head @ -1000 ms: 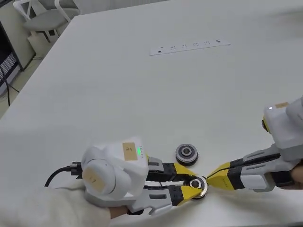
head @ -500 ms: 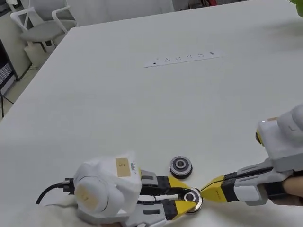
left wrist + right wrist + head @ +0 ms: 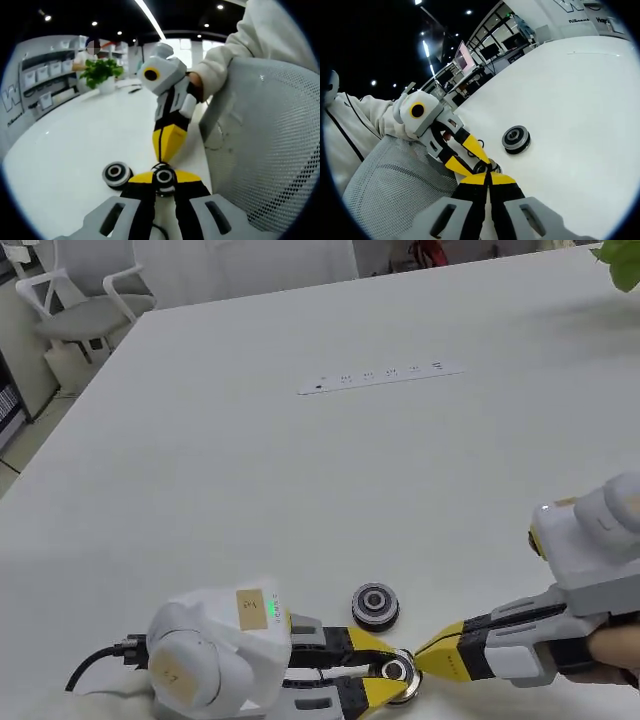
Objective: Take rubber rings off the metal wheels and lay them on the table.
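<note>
The left claw point(image 3: 390, 673) pinched a metal wheel point(image 3: 398, 671) between its tips. The right claw point(image 3: 421, 664), jaws pressed together, touched that wheel's rim. A second wheel point(image 3: 375, 604) lay on the desk point(image 3: 300, 470) just beyond both.

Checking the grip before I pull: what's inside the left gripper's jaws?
A metal wheel, clamped between the left gripper's yellow jaws. The right gripper's shut tips meet its rim; the jaws cover any rubber ring.
</note>
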`<state>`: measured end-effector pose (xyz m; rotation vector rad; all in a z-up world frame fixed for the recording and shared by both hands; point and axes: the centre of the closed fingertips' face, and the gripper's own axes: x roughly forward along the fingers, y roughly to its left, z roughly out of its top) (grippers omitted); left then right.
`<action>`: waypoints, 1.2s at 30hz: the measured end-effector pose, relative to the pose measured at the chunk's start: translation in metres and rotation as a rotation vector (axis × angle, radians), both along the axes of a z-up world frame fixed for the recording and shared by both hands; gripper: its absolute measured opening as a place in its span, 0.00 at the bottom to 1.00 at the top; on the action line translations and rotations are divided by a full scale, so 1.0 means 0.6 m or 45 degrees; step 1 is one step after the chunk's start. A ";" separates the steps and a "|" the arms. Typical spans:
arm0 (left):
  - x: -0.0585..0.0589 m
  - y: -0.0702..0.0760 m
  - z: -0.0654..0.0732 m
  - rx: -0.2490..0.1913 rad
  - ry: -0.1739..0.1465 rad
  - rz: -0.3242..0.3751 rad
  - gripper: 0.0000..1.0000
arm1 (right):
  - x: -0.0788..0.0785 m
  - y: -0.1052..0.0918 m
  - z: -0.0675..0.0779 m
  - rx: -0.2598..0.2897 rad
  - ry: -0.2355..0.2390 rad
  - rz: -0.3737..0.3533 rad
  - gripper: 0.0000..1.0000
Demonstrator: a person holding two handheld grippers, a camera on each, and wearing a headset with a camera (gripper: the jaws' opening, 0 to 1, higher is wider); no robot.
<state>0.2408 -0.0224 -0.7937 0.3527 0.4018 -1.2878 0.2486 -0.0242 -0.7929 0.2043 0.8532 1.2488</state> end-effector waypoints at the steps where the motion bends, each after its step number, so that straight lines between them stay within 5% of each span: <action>1: 0.000 0.000 0.000 0.000 0.001 0.000 0.14 | 0.000 0.000 0.000 0.001 -0.001 0.001 0.00; 36: 0.003 -0.001 -0.001 0.003 -0.003 0.009 0.14 | -0.005 0.012 0.016 0.067 0.002 0.019 0.00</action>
